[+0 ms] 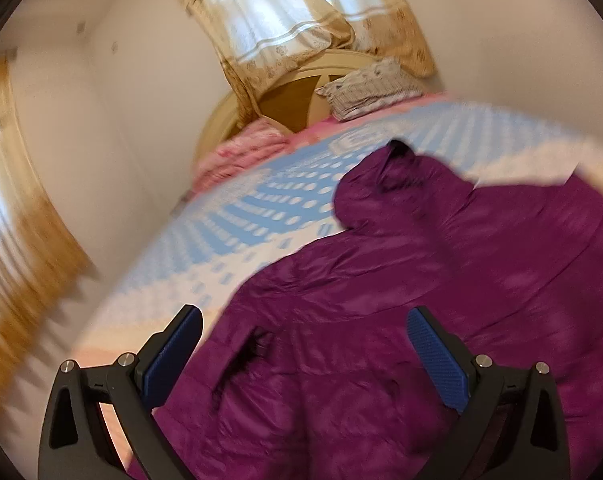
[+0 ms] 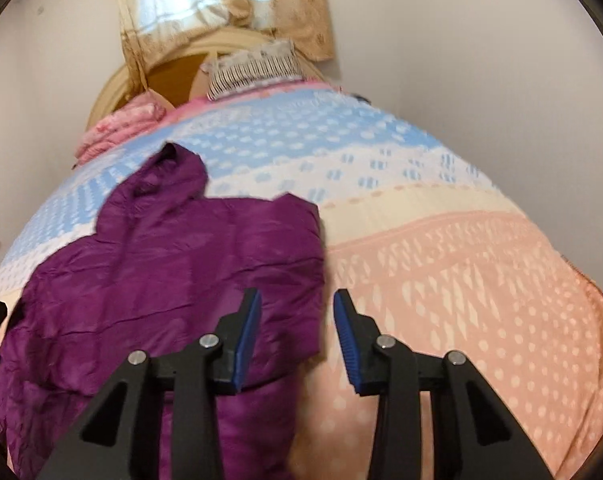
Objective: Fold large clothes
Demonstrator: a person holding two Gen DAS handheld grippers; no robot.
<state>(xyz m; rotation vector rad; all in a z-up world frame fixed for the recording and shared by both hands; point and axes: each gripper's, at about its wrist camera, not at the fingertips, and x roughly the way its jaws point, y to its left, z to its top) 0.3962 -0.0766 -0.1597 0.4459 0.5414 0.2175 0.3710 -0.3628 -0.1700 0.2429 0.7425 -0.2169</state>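
From the left wrist, the left gripper [image 1: 303, 354] hangs with its jaws spread wide and empty above a purple hooded jacket [image 1: 401, 300] lying on the bed's patterned bedspread [image 1: 261, 200]; a pillow [image 1: 371, 88] leans at the headboard [image 1: 293, 100]. From the right wrist, the right gripper [image 2: 297, 338] is parted, holding nothing, poised over the jacket's [image 2: 173, 264] right edge, hood [image 2: 173, 172] pointing toward the curtain [image 2: 221, 0].

Both wrist views face the far headboard, close above the bed; shared: purple quilted hooded jacket [image 1: 401, 300] [image 2: 173, 264], left view blurred.
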